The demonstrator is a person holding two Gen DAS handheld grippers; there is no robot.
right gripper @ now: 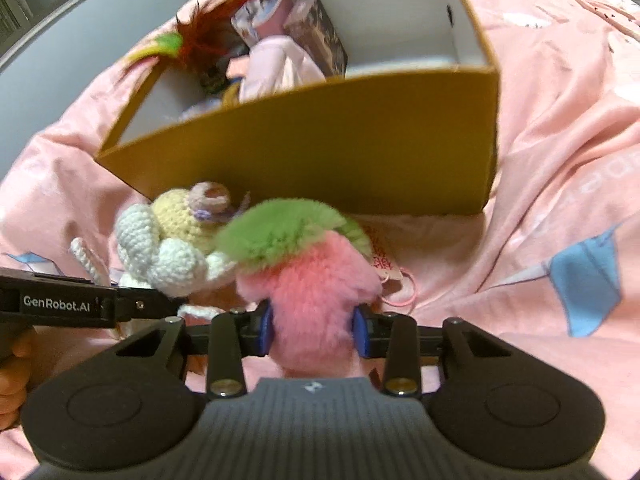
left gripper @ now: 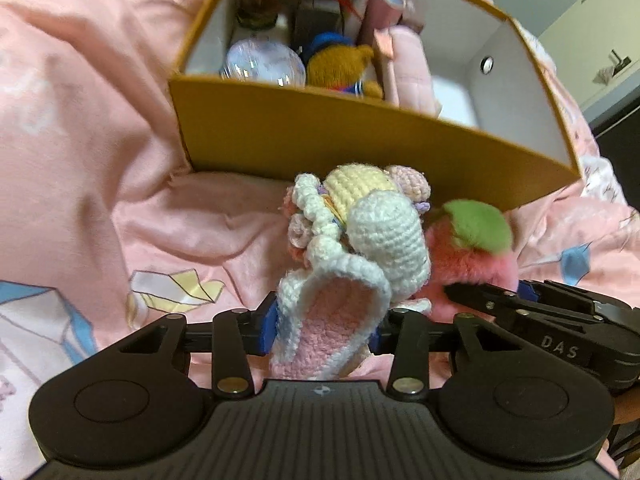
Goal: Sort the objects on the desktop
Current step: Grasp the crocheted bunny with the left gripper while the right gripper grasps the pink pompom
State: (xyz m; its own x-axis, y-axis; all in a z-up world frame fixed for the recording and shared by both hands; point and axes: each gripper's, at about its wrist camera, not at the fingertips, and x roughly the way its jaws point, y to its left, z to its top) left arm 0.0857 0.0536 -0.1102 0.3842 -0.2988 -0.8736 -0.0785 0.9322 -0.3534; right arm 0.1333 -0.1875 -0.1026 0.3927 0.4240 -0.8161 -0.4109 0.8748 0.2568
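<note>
We grip both toys for boxing — left gripper [left gripper: 322,328] fingers clamp the cream-and-pink crocheted doll [left gripper: 360,240], right gripper [right gripper: 313,330] fingers squeeze the fluffy pink green-topped strawberry plush [right gripper: 308,280] — before the open mustard cardboard box [right gripper: 320,148].

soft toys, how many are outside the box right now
2. The crochet doll is clamped in the left gripper; the pink strawberry plush is clamped in the right gripper. Both are in front of the cardboard box. More may be hidden behind it.

Left gripper [left gripper: 324,330] and right gripper [right gripper: 313,326] side by side, jaws clamped.
</note>
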